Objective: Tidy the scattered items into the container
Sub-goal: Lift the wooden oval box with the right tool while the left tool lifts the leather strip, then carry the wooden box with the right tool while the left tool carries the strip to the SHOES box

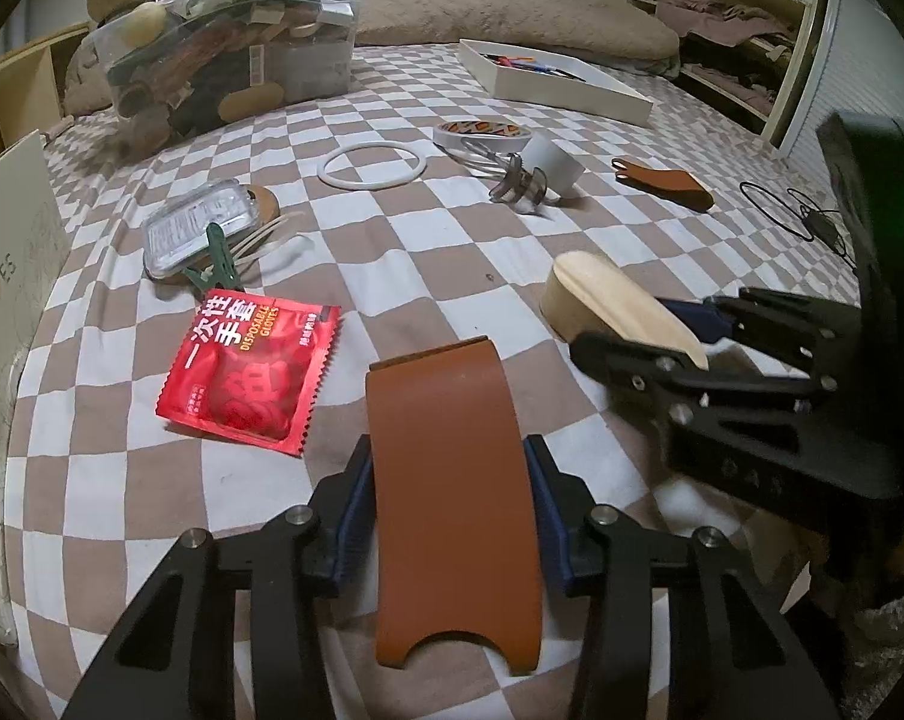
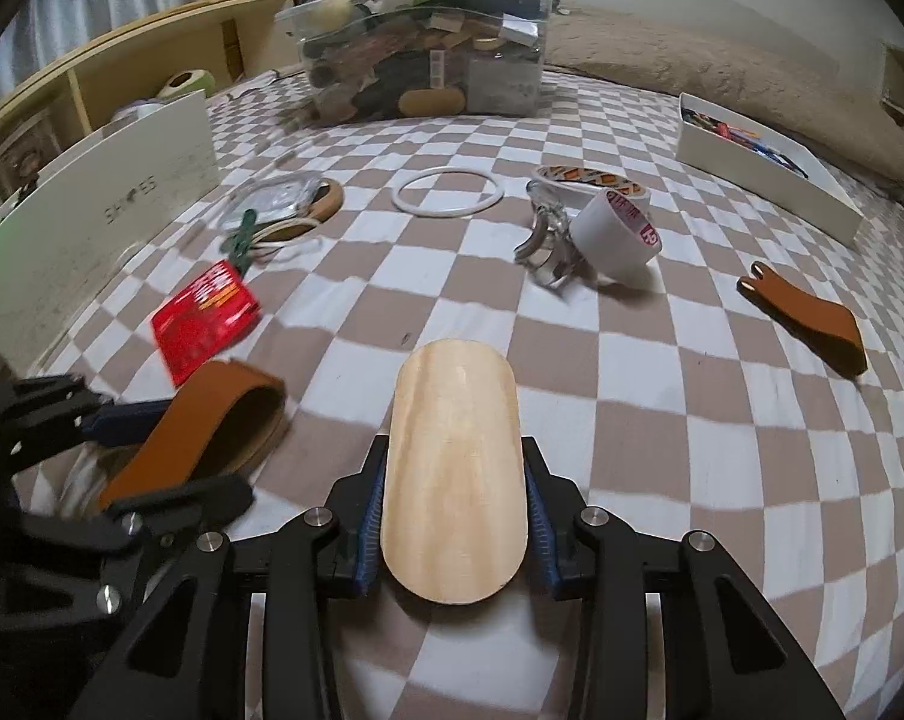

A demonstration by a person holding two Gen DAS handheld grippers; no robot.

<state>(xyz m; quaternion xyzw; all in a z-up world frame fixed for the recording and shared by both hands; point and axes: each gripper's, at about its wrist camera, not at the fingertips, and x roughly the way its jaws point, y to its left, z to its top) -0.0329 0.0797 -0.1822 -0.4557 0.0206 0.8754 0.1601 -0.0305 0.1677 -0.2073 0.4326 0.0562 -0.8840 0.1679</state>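
Observation:
My left gripper [image 1: 449, 462] is shut on a brown leather strap [image 1: 452, 480], held above the checkered bed; it also shows in the right wrist view [image 2: 194, 426]. My right gripper [image 2: 454, 480] is shut on a pale wooden oval piece [image 2: 454, 468], seen from the left wrist view [image 1: 607, 300] too. Loose on the bed lie a red glove packet [image 1: 248, 369], a white ring [image 1: 374, 165], tape rolls [image 2: 616, 228], a clear claw clip [image 2: 544, 249], a second brown strap [image 2: 805, 318] and a green clip [image 1: 218, 258] on a clear packet. A white open box [image 2: 763, 165] stands far right.
A full clear plastic bin [image 2: 422, 48] stands at the back of the bed. A white shoebox lid [image 2: 104, 222] stands on edge at the left. A brown pillow [image 2: 721, 54] lies behind. Black cables [image 1: 781, 210] lie at the right edge.

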